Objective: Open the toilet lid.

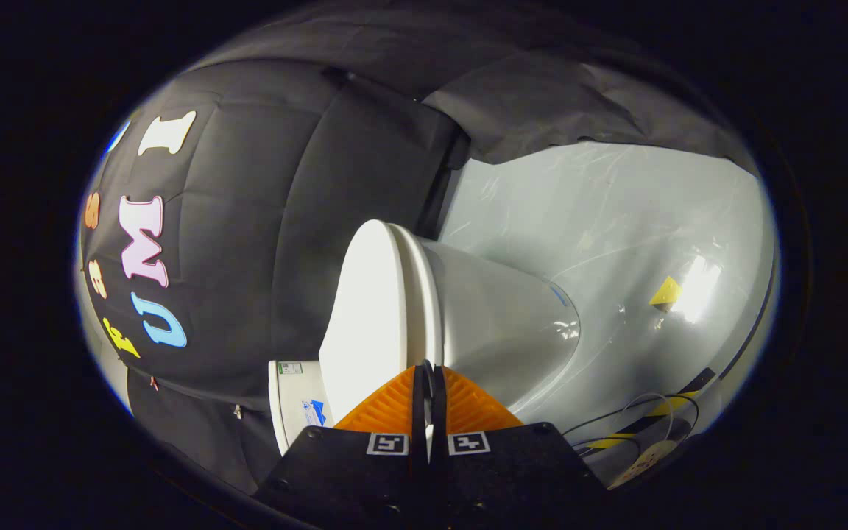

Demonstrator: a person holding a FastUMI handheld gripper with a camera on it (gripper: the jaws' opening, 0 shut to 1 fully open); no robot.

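Your view is rolled on its side, so the pale floor (615,243) stands up on the right and the black booth wall (247,243) fills the left, with the toilet (497,316) lying across between them. Its bowl bulges right of the fingers, and the cistern (293,405) sits low on the left, close against the wall. The lid (365,309) is the broad white face just ahead of your gripper (429,372) and a little left of it, flat down on the seat, so it looks closed and the job looks not yet begun. Its long axis runs away from you, from the fingertips to the rounded far end, and its edge, the seam with the seat, runs almost straight on from your fingertips. Your fingers are drawn nearly together with only a thin slit between them and nothing visibly pinched (whether the tips touch the lid edge I cannot tell). To my eye you should catch that edge and swing it left, toward the cistern. A few cables (637,416) lie on the floor right of the gripper.
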